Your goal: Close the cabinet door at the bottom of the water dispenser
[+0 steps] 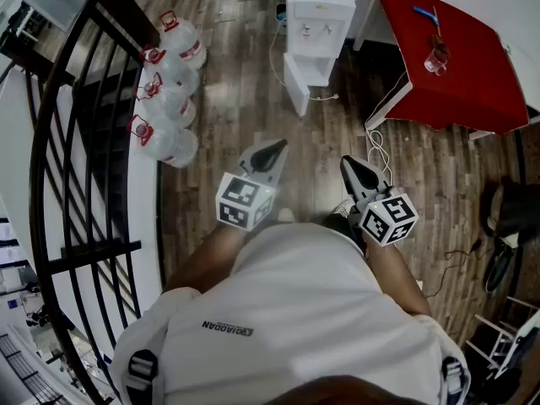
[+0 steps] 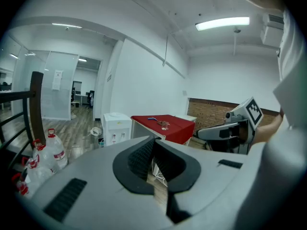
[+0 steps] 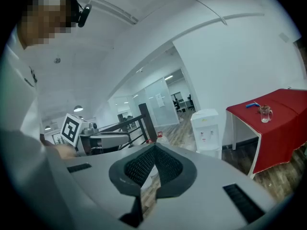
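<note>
While the person stands well back: neither claw touches anything, and the approach has not begun.
White floor-standing water dispenser (image 1: 319, 7): against the far wall, just beside the red-covered table (image 1: 460, 57), well apart from both grippers.
White cabinet door (image 1: 295, 87): at the dispenser's foot, apparently swung out toward the room; too small to judge how far.
Left gripper (image 1: 274, 150): jaws pressed together, nothing between them.
Right gripper (image 1: 353, 167): jaws likewise together and empty.
White cable (image 1: 375, 146): looped on the wooden floor (image 1: 236, 133) between the person and the table; a foot could snag it on the way in.
Clear water bottles with red caps (image 1: 164, 91): clustered left of the path by the black railing (image 1: 59, 142); a wide swing could knock one over.
Door risk: a push close to the hinge would likely skid off the panel or shove the dispenser itself. Too hard a push could bounce the door back open.
</note>
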Action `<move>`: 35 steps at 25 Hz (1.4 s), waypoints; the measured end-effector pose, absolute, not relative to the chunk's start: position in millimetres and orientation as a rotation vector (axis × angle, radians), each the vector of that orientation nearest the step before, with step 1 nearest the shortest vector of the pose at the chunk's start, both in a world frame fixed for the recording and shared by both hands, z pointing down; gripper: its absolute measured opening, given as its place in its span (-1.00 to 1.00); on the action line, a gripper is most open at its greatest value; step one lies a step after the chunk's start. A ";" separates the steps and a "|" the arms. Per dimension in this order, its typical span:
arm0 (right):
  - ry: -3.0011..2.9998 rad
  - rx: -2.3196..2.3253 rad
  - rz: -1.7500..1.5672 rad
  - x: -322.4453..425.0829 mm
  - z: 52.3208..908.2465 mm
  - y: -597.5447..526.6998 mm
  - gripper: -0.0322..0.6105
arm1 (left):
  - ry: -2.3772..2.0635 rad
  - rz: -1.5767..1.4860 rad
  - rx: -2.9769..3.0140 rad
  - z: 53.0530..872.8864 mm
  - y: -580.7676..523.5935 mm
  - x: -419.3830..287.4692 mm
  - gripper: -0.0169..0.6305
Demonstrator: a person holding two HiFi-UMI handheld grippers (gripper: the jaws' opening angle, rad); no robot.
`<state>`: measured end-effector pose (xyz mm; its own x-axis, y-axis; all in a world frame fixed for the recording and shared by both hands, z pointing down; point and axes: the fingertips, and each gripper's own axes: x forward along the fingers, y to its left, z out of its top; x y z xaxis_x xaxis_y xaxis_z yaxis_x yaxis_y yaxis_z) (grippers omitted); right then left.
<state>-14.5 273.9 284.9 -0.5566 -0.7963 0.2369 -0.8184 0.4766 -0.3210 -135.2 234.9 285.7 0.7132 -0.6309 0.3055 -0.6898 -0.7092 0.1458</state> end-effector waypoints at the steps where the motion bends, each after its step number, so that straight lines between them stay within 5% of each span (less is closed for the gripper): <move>1: -2.660 1.454 0.633 -14.7 284.2 273.5 -0.83 | -1.049 0.342 2.669 286.5 235.1 -135.5 -0.95; 35: -2.661 1.386 0.726 59.9 300.1 218.7 -0.83 | -1.111 0.332 2.559 298.7 190.2 -73.2 -0.95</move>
